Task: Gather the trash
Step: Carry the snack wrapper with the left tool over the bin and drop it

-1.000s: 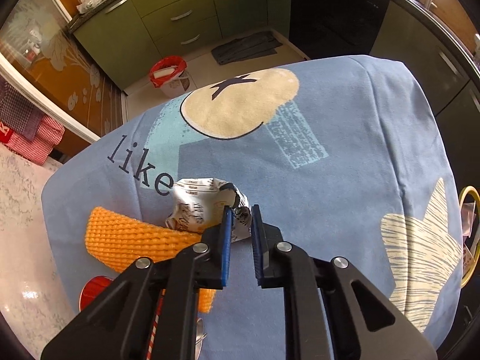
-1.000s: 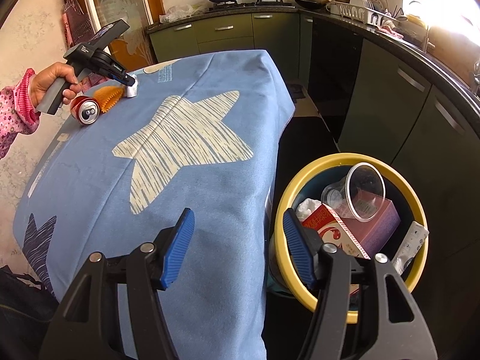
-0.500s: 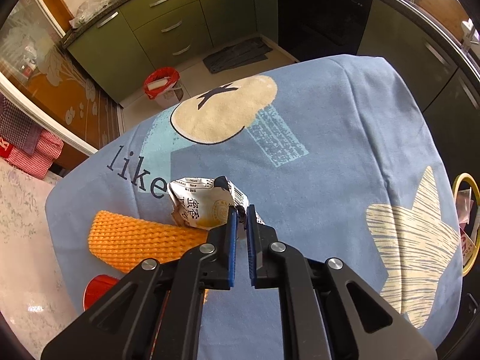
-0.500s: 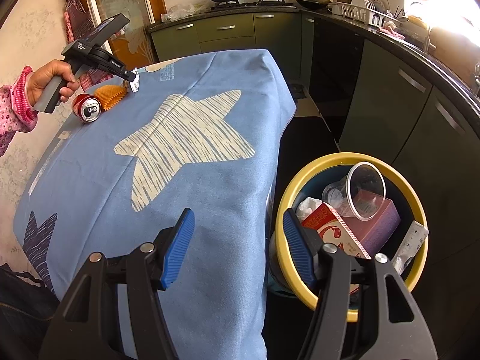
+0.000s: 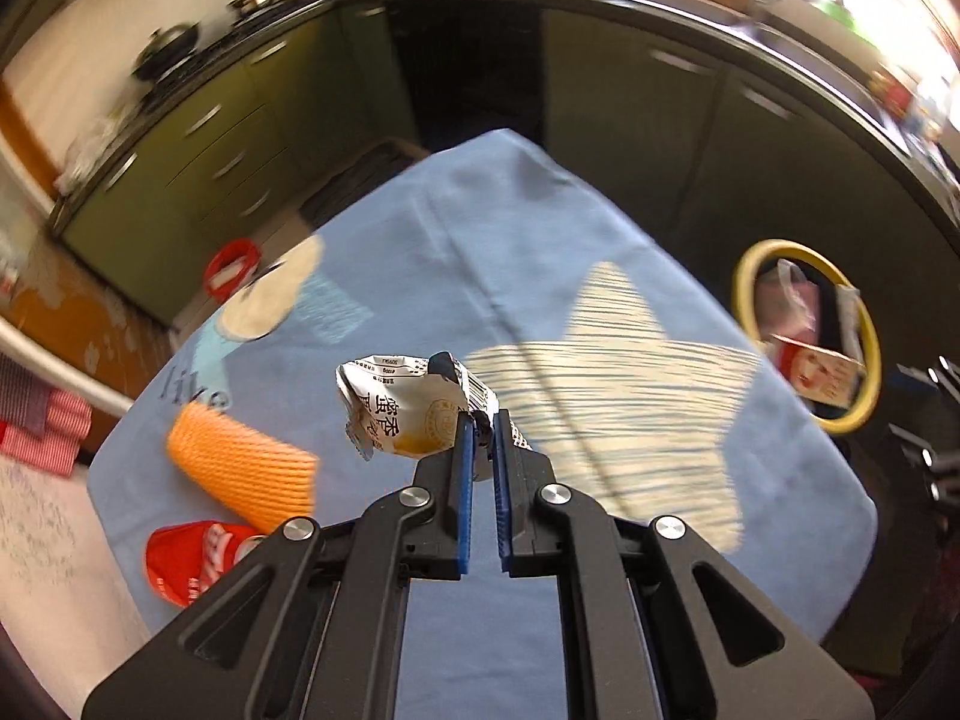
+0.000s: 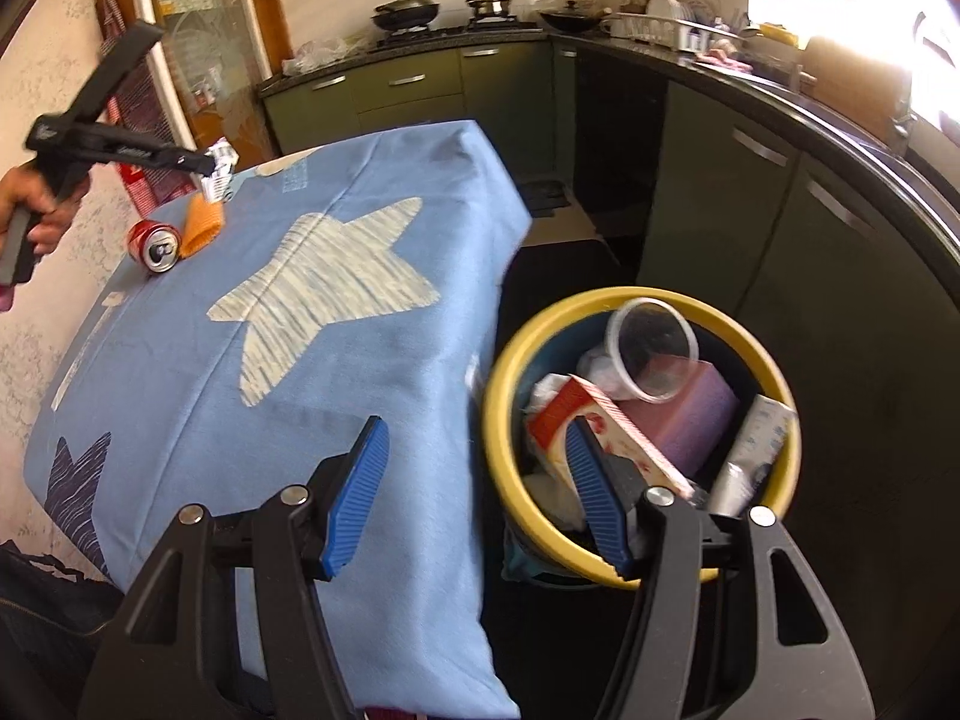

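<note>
My left gripper (image 5: pixel 483 426) is shut on a crumpled silver and white snack wrapper (image 5: pixel 408 414), which hangs in the air above the blue tablecloth (image 5: pixel 528 252). From the right wrist view the same left gripper (image 6: pixel 210 165) holds the wrapper (image 6: pixel 219 171) over the table's far left corner. An orange mesh sleeve (image 5: pixel 243 471) and a red drink can (image 5: pixel 186 558) lie on the cloth below it. My right gripper (image 6: pixel 477 453) stands open with nothing between its fingers, over the table's edge and the yellow-rimmed bin (image 6: pixel 786 396).
The bin holds a clear plastic cup (image 6: pixel 651 348), a red and white carton (image 6: pixel 606 420), a purple box and a white tube. Dark green kitchen cabinets (image 6: pixel 750 192) run behind and to the right. A red basket (image 5: pixel 231 267) stands on the floor beyond the table.
My left gripper closed on the wrapper, lifted it off the cloth and swung it toward the bin side. The right gripper shifted slightly toward the bin, still open.
</note>
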Motion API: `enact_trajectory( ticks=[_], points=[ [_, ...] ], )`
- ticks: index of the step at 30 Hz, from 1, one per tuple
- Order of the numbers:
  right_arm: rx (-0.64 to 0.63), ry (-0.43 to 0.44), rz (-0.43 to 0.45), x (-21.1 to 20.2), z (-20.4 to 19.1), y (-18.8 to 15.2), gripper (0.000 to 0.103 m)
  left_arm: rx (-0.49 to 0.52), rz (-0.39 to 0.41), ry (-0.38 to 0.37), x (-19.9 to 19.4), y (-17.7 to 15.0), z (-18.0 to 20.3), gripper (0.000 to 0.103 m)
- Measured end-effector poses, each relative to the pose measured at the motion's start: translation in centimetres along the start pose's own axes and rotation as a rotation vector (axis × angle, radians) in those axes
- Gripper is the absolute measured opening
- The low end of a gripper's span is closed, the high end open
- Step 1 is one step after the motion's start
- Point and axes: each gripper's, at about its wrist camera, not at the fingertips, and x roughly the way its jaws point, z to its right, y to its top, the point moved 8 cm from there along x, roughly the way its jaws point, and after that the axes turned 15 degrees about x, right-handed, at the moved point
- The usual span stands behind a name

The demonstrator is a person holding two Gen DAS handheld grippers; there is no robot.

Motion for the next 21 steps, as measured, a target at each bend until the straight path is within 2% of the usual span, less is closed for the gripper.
enact_trajectory(
  ticks=[7, 13, 16, 21],
  points=[
    [0.119, -0.114, 0.084, -4.1, 6.5, 0.2, 0.059, 0.242, 0.082, -0.138, -2.3, 4.5, 12.6, 0.007],
    [0.176, -0.136, 0.110, -6.0, 10.3, -0.6, 0.060, 0.403, 0.130, -0.253, -1.5, 9.8, 23.0, 0.007],
    [0.197, -0.134, 0.103, -6.0, 11.6, -1.4, 0.060, 0.455, 0.128, -0.289, 0.0, 12.2, 26.9, 0.007],
    [0.223, -0.135, 0.104, -6.0, 13.4, -2.0, 0.060, 0.487, 0.104, -0.335, 3.4, 15.2, 32.0, 0.007]
  ],
)
